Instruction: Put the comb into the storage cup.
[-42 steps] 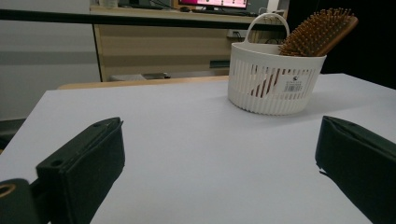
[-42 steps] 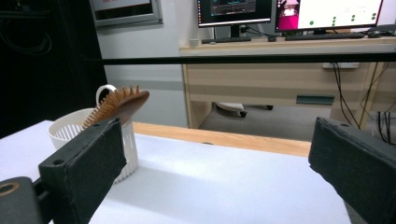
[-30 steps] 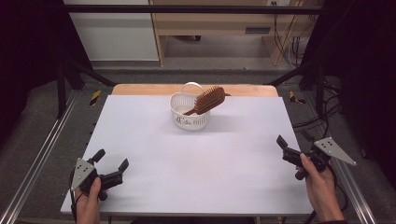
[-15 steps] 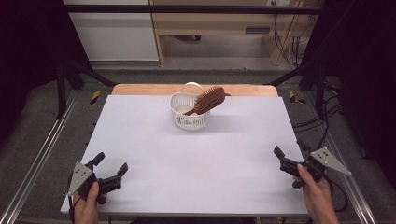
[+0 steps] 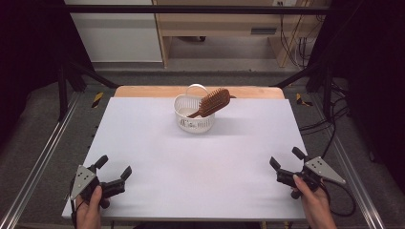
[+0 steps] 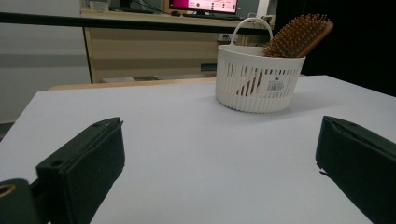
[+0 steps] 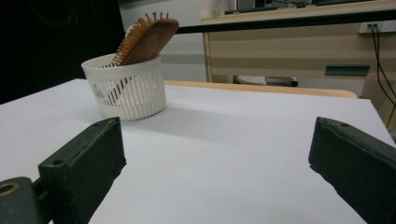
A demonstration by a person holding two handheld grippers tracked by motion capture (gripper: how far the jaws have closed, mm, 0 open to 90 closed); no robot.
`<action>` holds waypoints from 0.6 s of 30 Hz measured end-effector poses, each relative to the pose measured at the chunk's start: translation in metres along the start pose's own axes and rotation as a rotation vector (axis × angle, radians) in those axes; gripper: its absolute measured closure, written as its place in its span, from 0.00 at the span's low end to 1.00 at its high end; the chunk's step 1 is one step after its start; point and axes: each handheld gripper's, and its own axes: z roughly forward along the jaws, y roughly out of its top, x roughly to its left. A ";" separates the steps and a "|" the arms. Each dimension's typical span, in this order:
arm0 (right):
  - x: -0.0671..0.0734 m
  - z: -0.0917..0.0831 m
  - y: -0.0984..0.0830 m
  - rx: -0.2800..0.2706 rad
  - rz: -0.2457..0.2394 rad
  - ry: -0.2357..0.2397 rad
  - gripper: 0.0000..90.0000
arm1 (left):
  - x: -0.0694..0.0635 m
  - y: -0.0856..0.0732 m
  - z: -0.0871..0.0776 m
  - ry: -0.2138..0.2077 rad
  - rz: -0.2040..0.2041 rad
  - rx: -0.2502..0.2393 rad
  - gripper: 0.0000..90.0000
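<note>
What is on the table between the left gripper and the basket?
Nothing: in the high view, only bare white table lies between the left gripper and the basket.

A slotted basket (image 5: 193,117) stood on the table (image 5: 200,162) toward its far edge, about midway across, with a hairbrush (image 5: 212,102) leaning in it, handle down and head jutting over the rim on the right. The left gripper (image 5: 113,172) lay at the near left corner and the right gripper (image 5: 286,163) at the near right corner, both well apart from the basket, jaws spread wide and pointed toward it. Behind the table stood a cabinet (image 5: 224,24).
</note>
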 end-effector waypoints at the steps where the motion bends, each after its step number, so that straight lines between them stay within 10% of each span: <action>1: 0.001 0.001 -0.001 0.003 -0.001 0.003 0.04 | 0.000 0.000 0.000 -0.005 -0.005 -0.001 0.02; 18: 0.027 0.018 -0.011 0.004 -0.082 0.086 0.04 | 0.002 0.001 0.000 -0.003 -0.003 -0.014 0.02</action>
